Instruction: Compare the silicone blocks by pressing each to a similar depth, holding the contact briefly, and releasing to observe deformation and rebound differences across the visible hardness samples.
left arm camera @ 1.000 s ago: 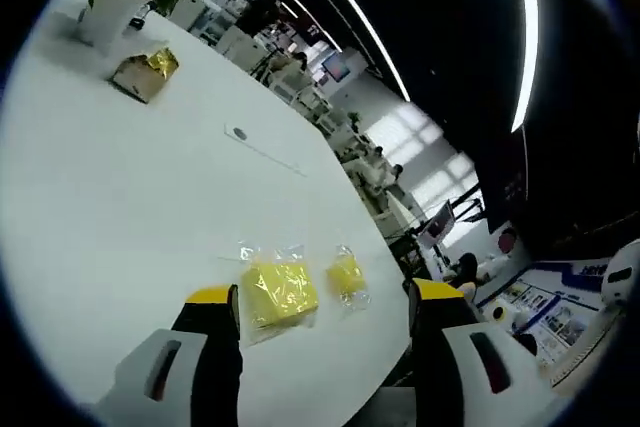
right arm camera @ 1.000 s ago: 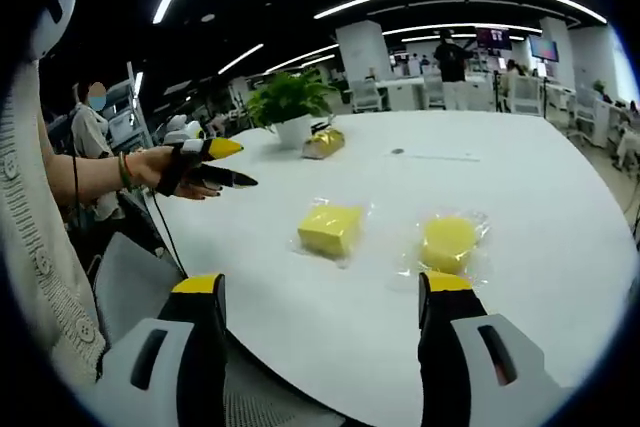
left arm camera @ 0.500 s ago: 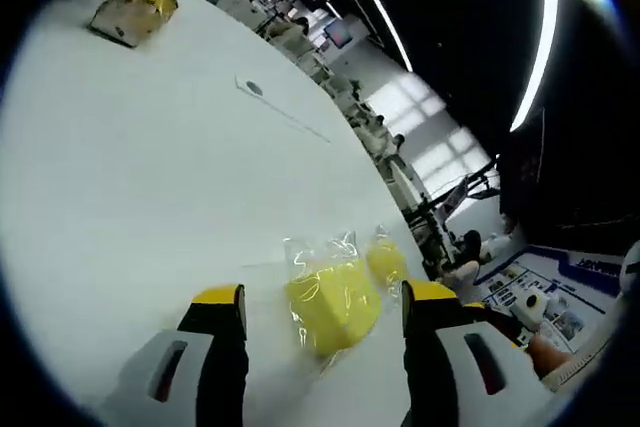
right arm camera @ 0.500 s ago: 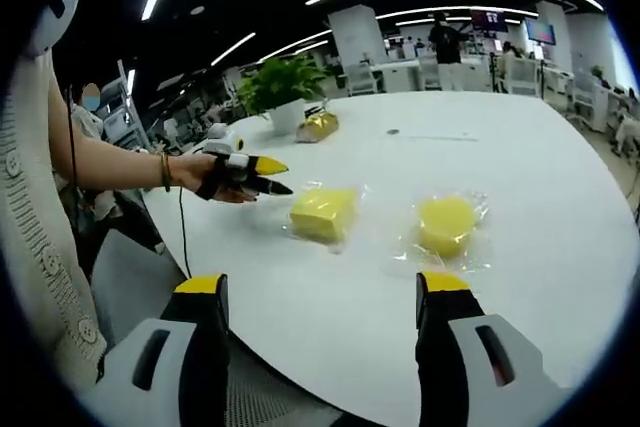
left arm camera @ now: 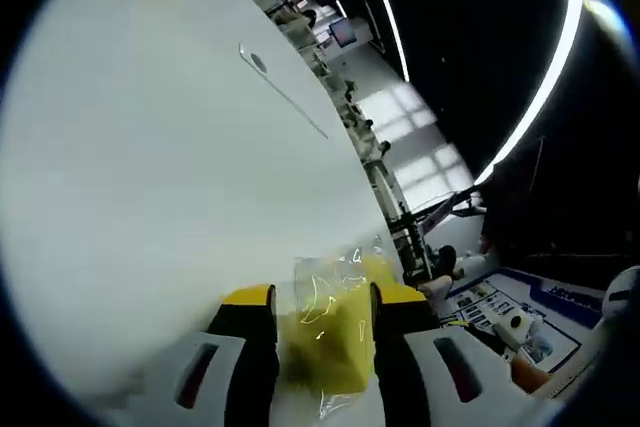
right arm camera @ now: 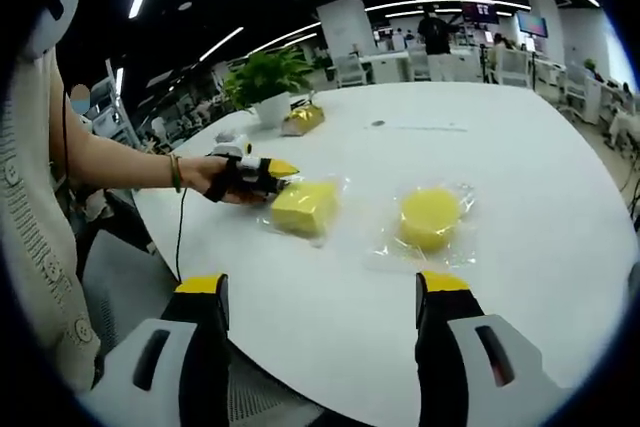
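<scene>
While the left claw (left arm camera: pixel 322 299) clamps the square block (left arm camera: pixel 330 332) at lower centre | right claw (right arm camera: pixel 320 292) released, hovering | risk: slick wrapper slips out.

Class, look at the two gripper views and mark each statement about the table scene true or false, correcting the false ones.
1. The left gripper has its jaws around the square yellow block. True.
2. The round yellow block lies in a clear bag. True.
3. The right gripper is squeezing the round yellow block. False: it hovers open, short of both blocks.
4. A potted plant stands on the white table. True.
5. The two blocks are stacked. False: they lie side by side, apart.
</scene>
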Demonstrator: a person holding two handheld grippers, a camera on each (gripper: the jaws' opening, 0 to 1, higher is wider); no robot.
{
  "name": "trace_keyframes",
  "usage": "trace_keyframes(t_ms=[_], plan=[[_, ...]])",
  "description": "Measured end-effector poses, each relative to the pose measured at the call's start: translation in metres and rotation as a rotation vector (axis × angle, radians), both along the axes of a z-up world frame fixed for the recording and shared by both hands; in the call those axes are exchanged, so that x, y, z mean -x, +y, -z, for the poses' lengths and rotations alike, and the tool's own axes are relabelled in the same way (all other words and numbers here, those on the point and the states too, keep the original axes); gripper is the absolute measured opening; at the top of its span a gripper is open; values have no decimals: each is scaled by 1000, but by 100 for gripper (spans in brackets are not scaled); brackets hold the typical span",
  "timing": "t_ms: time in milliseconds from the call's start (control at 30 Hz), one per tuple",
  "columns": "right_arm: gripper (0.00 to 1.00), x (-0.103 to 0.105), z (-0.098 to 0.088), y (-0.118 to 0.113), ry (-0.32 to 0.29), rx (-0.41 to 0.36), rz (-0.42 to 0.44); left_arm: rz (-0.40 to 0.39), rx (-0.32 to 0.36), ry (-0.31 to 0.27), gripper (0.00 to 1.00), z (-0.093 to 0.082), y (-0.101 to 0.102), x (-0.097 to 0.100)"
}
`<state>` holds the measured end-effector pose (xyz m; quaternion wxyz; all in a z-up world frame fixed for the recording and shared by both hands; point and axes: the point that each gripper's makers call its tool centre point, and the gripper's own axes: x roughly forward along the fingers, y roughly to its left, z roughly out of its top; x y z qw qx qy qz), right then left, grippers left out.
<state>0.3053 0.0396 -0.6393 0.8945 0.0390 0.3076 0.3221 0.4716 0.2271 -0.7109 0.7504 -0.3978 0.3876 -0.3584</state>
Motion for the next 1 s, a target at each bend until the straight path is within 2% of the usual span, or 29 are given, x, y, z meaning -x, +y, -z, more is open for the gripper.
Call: trace_keyframes(t_ms=[67, 167, 267, 333, 433, 467, 500, 533, 567, 767, 1000], plan=[[70, 0, 2, 0, 5, 0, 0, 5, 0, 15, 22, 6, -2, 3], [70, 1, 4, 1, 10, -1, -3, -57, 51, 54, 17, 7, -2, -1], [70, 2, 5, 2, 14, -4, -5, -66, 48, -4, 10, 3, -3, -3], [69, 3, 5, 3, 13, -7, -7, -63, 23, -1, 9, 5, -3, -2], [69, 5, 6, 3, 18, -6, -11, -60, -5, -59, 0, 2, -1, -6], [69, 5, 6, 3, 18, -6, -12, -53, 8, -51, 0, -2, -3, -3], [68, 5, 6, 3, 17, -6, -12, -54, -7, -61, 0, -1, -4, -5], [68, 5, 5, 2, 15, -6, -10, -43, -56, -117, 0, -2, -3, -6], [68, 5, 5, 2, 14, -7, -9, -31, -80, -133, 0, -1, -4, -6], [67, 5, 3, 3, 6, -13, -7, -12, -140, -181, 0, -10, -11, -7], [67, 7, -3, 7, -15, -21, -15, 18, -174, -272, 0, -38, -21, -3]])
